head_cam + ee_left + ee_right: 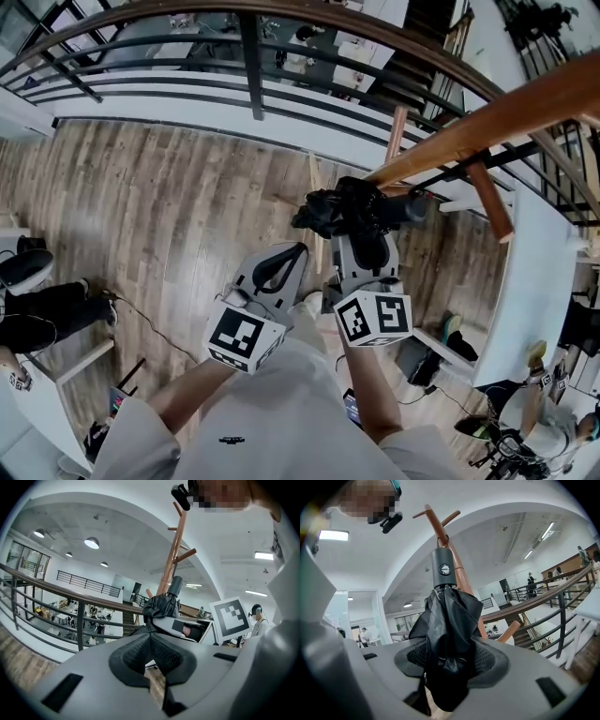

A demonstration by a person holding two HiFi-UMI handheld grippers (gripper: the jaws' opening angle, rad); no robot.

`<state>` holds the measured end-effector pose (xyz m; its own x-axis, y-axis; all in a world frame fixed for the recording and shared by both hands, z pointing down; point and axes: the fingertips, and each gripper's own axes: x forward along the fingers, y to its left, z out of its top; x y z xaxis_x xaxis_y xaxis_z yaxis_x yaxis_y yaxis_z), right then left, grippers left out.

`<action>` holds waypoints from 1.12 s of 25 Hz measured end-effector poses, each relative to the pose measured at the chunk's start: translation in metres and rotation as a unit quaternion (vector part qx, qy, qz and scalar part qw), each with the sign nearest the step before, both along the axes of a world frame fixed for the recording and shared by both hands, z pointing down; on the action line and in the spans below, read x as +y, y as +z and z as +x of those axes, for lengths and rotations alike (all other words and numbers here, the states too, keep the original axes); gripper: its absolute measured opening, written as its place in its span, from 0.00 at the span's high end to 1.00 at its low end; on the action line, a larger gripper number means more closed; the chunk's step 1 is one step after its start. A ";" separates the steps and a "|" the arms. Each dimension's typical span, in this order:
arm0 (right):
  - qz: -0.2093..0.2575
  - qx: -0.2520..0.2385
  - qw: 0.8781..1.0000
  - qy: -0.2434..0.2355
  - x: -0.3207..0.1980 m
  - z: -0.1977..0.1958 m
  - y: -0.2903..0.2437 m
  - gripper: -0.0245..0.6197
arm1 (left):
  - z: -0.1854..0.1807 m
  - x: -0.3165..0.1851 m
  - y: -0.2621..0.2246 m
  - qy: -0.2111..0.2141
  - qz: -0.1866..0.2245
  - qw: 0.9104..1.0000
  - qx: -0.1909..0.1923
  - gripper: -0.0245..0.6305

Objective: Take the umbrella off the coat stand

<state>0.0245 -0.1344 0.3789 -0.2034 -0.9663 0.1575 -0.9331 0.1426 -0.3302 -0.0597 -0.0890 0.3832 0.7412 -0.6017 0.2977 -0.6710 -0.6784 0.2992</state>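
R gripper (pixel 450 660): jaws clamped on the black umbrella (pixel 450 620), low on its folded cloth, w/ loose folds bulging out on both sides of the pads. L gripper (pixel 151 656): jaws together, nothing in them, sitting just beside the R one and pointed at the same bundle.

Risk 1, nearest: I think I've got mostly cloth, not the shaft. If I pull, the fabric could slide thru the pads or just stretch, and the umbrella drops.

Next out: the handle (pixel 443 569) is up at the top, right against the coat stand (pixel 461 569). The umbrella hangs there, not yet off. Can't tell exactly how it's hooked; there's prob. a loop above the handle. If I pull straight toward me instead of lifting first, the loop may catch and drag the whole stand over.

A lower peg (pixel 513 630) sticks out to the side behind the cloth, so the folds could snag on it if I swing that way.

Furthest: railing (pixel 543 597) behind the stand, w/ a drop beyond. A tipped stand or a flung umbrella could go that way.
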 end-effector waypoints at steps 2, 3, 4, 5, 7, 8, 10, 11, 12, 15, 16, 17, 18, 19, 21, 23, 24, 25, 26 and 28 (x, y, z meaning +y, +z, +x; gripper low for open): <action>0.002 0.001 1.000 -0.001 0.002 0.002 -0.004 0.58 | 0.002 0.001 -0.004 -0.001 0.003 1.000 0.002 0.93; 0.003 0.002 1.000 -0.002 0.004 0.002 -0.006 0.58 | 0.003 0.002 -0.005 -0.001 0.004 1.000 0.003 0.93; 0.006 0.004 1.000 -0.003 0.006 0.002 -0.008 0.58 | 0.003 0.003 -0.006 0.000 0.006 1.000 0.004 0.93; 0.008 0.006 1.000 -0.004 0.008 0.002 -0.009 0.58 | 0.004 0.005 -0.007 0.001 0.008 1.000 0.005 0.93; 0.012 0.011 1.000 -0.006 0.011 0.002 -0.013 0.58 | 0.006 0.007 -0.010 0.004 0.012 1.000 0.006 0.93; 0.013 0.013 1.000 -0.006 0.012 0.003 -0.015 0.58 | 0.007 0.007 -0.012 0.005 0.013 1.000 0.007 0.93; 0.015 0.016 1.000 -0.006 0.014 0.004 -0.020 0.58 | 0.008 0.007 -0.016 0.004 0.016 1.000 0.009 0.93; 0.016 0.017 1.000 -0.007 0.015 0.004 -0.023 0.58 | 0.008 0.006 -0.019 0.004 0.017 1.000 0.011 0.93; 0.019 0.018 1.000 -0.008 0.016 0.004 -0.026 0.58 | 0.008 0.006 -0.021 0.004 0.019 1.000 0.012 0.93; 0.030 0.024 0.999 -0.015 0.021 0.006 -0.037 0.58 | 0.010 0.006 -0.030 0.004 0.025 1.000 0.015 0.93; 0.034 0.028 0.999 -0.017 0.023 0.008 -0.041 0.58 | 0.012 0.006 -0.034 0.004 0.028 0.999 0.016 0.93; 0.037 0.032 0.999 -0.018 0.024 0.009 -0.045 0.58 | 0.014 0.006 -0.038 0.004 0.030 0.999 0.016 0.93; 0.039 0.036 0.998 -0.018 0.025 0.010 -0.049 0.58 | 0.015 0.005 -0.042 0.005 0.033 0.999 0.017 0.93; 0.042 0.039 0.998 -0.019 0.025 0.011 -0.053 0.58 | 0.016 0.004 -0.047 0.006 0.036 0.999 0.018 0.93; 0.049 0.041 0.998 -0.020 0.027 0.011 -0.060 0.58 | 0.017 0.002 -0.054 0.009 0.043 0.999 0.019 0.93; 0.054 0.043 0.997 -0.022 0.033 0.011 -0.064 0.58 | 0.018 0.005 -0.055 0.011 0.047 0.999 0.019 0.93; 0.057 0.044 0.997 -0.024 0.036 0.011 -0.064 0.58 | 0.018 0.008 -0.055 0.011 0.048 0.999 0.018 0.93; 0.058 0.046 0.997 -0.026 0.040 0.010 -0.065 0.58 | 0.018 0.010 -0.054 0.011 0.049 0.999 0.018 0.93; 0.059 0.048 0.997 -0.029 0.044 0.009 -0.066 0.58 | 0.019 0.012 -0.053 0.010 0.049 0.999 0.018 0.93; 0.062 0.052 0.996 -0.033 0.050 0.009 -0.068 0.58 | 0.019 0.015 -0.053 0.010 0.050 0.999 0.019 0.93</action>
